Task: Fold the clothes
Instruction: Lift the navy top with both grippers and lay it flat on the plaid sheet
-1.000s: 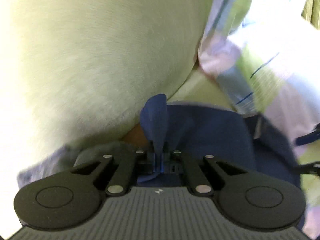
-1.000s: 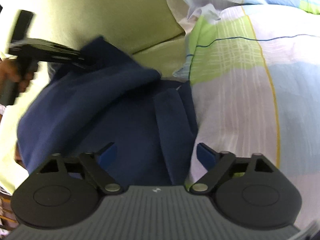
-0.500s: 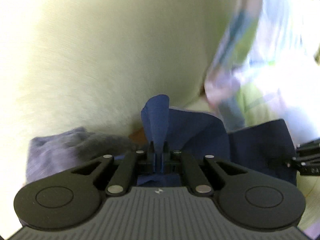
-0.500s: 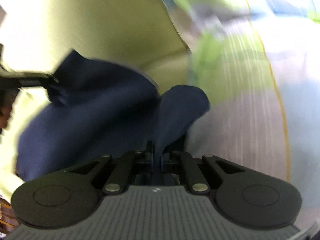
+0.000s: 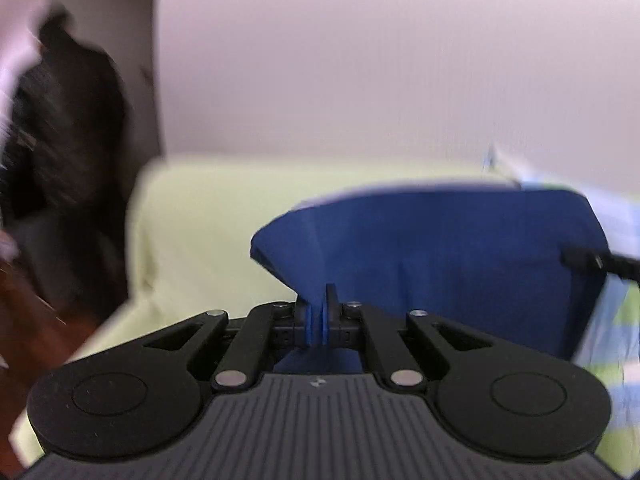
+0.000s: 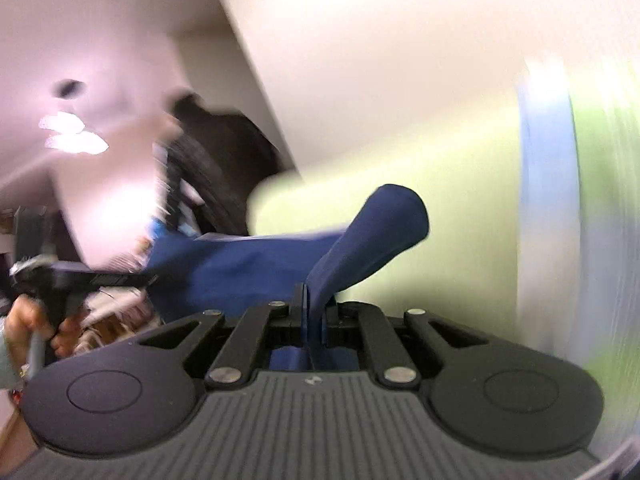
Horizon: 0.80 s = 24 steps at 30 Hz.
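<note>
I hold the blue garment [image 5: 460, 256] stretched in the air above the pale green bed [image 5: 200, 232], my left hand-held gripper [image 5: 319, 314] and right hand-held gripper [image 6: 310, 312] each clamped tight on one corner, so it hangs flat for folding.

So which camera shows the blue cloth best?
The left wrist view: the blue cloth spreads out wide and sharp between the left gripper and the right gripper. The right wrist view shows only a blurry strip and one bunched corner pinched in its fingers.
</note>
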Available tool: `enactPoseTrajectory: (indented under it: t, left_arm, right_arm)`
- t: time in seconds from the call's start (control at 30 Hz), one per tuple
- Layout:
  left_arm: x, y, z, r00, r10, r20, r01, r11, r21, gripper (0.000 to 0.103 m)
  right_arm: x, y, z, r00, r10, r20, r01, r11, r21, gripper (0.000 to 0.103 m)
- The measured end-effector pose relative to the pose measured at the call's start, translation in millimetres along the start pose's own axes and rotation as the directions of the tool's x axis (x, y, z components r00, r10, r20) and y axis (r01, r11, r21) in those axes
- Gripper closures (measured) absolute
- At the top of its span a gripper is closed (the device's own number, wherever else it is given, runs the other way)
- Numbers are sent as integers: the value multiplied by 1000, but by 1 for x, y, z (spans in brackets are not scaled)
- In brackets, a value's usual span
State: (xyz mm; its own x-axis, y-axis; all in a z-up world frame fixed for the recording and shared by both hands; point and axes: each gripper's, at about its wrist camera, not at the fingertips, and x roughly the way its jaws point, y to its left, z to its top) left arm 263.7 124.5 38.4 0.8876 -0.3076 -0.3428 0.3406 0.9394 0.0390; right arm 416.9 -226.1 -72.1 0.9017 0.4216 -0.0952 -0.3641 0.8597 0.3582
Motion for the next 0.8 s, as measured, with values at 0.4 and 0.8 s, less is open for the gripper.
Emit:
enactPoseTrajectory:
  t: [0.4,0.8]
  left_arm:
    - [-169,-248,-206,803,-434,-408,314,891,-329,101]
    - [-155,-335,-398,650,-338,-680,269,940,-211,73]
  right_arm:
    - [-319,-198,14,939,140,-314,-183,977,-111,97]
    - [-561,-247,-205,434,-347,-831,381,907,-180,63]
